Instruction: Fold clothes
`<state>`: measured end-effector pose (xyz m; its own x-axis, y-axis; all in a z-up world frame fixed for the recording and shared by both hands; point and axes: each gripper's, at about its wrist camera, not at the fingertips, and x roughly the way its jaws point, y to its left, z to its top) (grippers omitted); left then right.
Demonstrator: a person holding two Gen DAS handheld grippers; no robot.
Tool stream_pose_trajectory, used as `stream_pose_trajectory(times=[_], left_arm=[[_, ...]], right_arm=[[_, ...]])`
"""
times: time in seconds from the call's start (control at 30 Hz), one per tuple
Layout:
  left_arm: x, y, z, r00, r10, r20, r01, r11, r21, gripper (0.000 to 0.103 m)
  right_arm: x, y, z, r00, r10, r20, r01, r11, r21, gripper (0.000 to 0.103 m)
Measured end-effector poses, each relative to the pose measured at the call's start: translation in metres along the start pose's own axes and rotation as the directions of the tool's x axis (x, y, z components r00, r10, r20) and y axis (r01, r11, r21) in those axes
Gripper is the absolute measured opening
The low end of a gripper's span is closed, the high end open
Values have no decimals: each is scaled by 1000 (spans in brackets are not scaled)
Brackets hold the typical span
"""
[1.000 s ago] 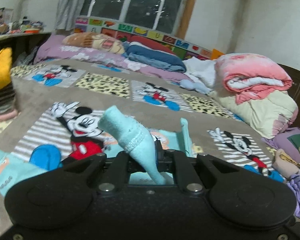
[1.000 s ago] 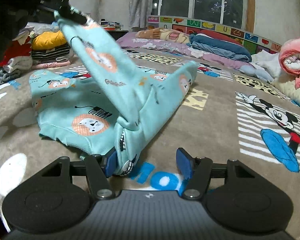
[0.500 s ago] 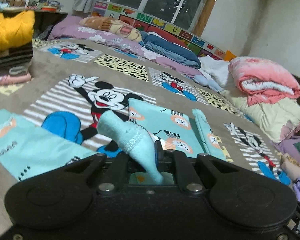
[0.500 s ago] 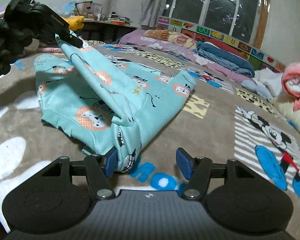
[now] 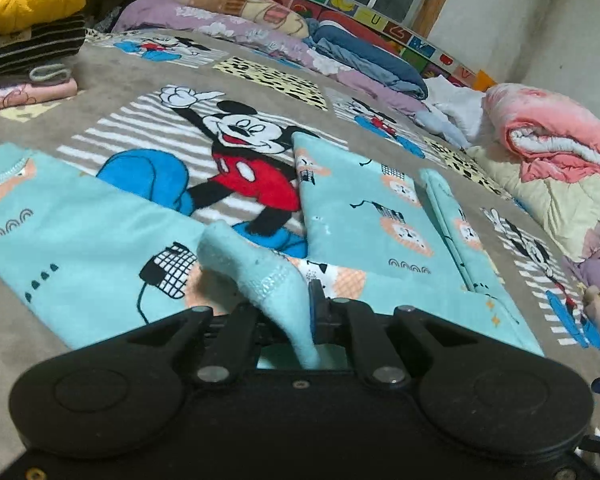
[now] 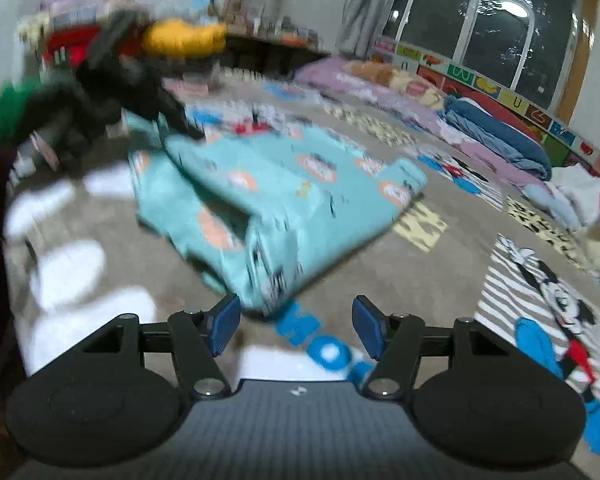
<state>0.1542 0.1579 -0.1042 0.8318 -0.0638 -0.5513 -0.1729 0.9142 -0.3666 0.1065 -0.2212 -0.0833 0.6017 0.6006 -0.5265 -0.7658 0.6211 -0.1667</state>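
Left claw (image 5: 296, 312) is pressed together on a cuff edge of the garment (image 5: 364, 216), the pinched cloth rising between its fingers. Against the frames from a second ago, that edge sits much lower: it was held high above the bed, and now it is close over the lower layer, the fold nearly laid down. Right claw (image 6: 296, 326) is spread and holds nothing; a moment ago its left pad touched the folded corner, and now the garment (image 6: 284, 200) lies just beyond its pads, apart from them. The right view is motion-blurred, so I judge that claw is pulling back.

My reading: one fold is almost complete; the left claw only needs to set the edge down and let go, then the next fold can start.

The garment lies on the blanket (image 5: 100, 92), partly over its big mouse print.

Around the garment:
- clothes stack (image 5: 28, 32), yellow piece on top, far left of it
- pink quilt (image 5: 552, 140) far right of it
- bedding (image 5: 340, 52) beyond it, under the window

None of these touches the garment. In the right view the left claw (image 6: 140, 92) hangs above the garment's far corner, blurred.
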Motion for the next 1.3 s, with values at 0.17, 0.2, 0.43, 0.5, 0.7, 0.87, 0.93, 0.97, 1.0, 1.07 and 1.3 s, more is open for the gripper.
stream_pose_trajectory(times=[0.17,0.2,0.43,0.5,0.7,0.87,0.93,0.97,1.0,1.07,1.3], left_arm=[[1,-1,1,1000,4,6,-4,1000,3,4],[3,-1,0,1000,6,5,-6,1000,3,4],[5,1,0,1000,29,10,-29,1000,5,10],[2,0,1,999,38,21,-39,999,13,16],[-17,-4,10,987,130,93,-136,989,56,31],[-43,-20,21,940,257,227,-289,950,121,42],[-49,-41,21,945,215,245,-263,948,182,42],[-51,-53,20,957,172,233,-222,952,211,41],[-50,-65,18,973,111,204,-160,958,239,41],[-40,-97,4,993,-10,118,-26,952,304,41],[18,-158,-54,984,-128,-123,172,862,476,23]], right_arm=[[12,7,11,995,54,85,-57,998,38,67],[16,10,14,993,64,99,-69,997,41,67],[68,47,13,984,172,-56,-176,982,-69,94],[67,44,16,980,190,-54,-192,980,-51,95],[63,37,15,973,229,-27,-229,973,-4,95],[61,34,11,971,240,0,-240,971,17,93],[60,35,11,972,235,4,-235,972,10,93],[60,36,11,972,234,8,-234,972,8,92],[59,36,12,972,233,11,-233,972,6,92],[57,35,12,973,232,21,-232,973,6,91],[50,32,12,972,230,50,-231,973,17,90]])
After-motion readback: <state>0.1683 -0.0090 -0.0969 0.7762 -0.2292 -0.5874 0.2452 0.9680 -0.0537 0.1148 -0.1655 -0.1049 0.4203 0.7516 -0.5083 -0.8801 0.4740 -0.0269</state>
